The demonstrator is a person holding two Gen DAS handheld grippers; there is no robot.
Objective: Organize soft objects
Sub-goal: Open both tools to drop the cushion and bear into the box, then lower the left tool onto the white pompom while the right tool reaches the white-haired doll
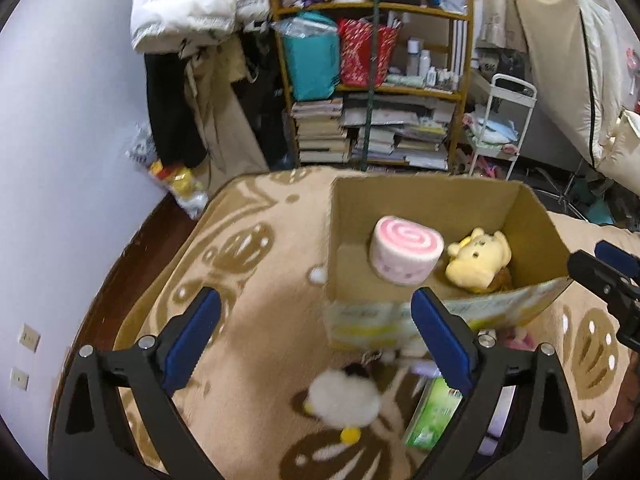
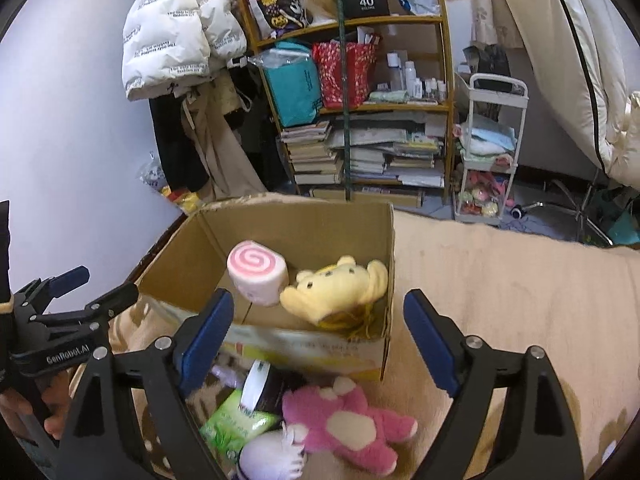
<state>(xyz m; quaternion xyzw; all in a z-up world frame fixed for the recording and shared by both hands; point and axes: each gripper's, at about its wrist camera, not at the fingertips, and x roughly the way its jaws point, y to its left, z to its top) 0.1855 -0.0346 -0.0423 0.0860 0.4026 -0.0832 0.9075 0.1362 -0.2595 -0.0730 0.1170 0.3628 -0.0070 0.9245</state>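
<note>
An open cardboard box (image 1: 348,208) (image 2: 304,224) stands on the beige patterned blanket. Inside lie a pink swirl roll plush (image 1: 404,254) (image 2: 258,276) and a yellow bear plush (image 1: 480,262) (image 2: 336,288). In front of the box lie a white fluffy plush (image 1: 342,400) (image 2: 270,456), a pink bear plush (image 2: 348,420) and a green packet (image 1: 434,414) (image 2: 236,426). My left gripper (image 1: 316,340) is open and empty above the white plush; it also shows in the right wrist view (image 2: 100,284). My right gripper (image 2: 318,340) is open and empty above the pink bear.
A wooden shelf (image 1: 372,92) (image 2: 360,112) with books and bags stands behind the bed. Coats (image 1: 180,8) hang at the left by the wall. A white trolley (image 2: 492,152) stands at the right. A dark jar (image 2: 272,388) lies by the green packet.
</note>
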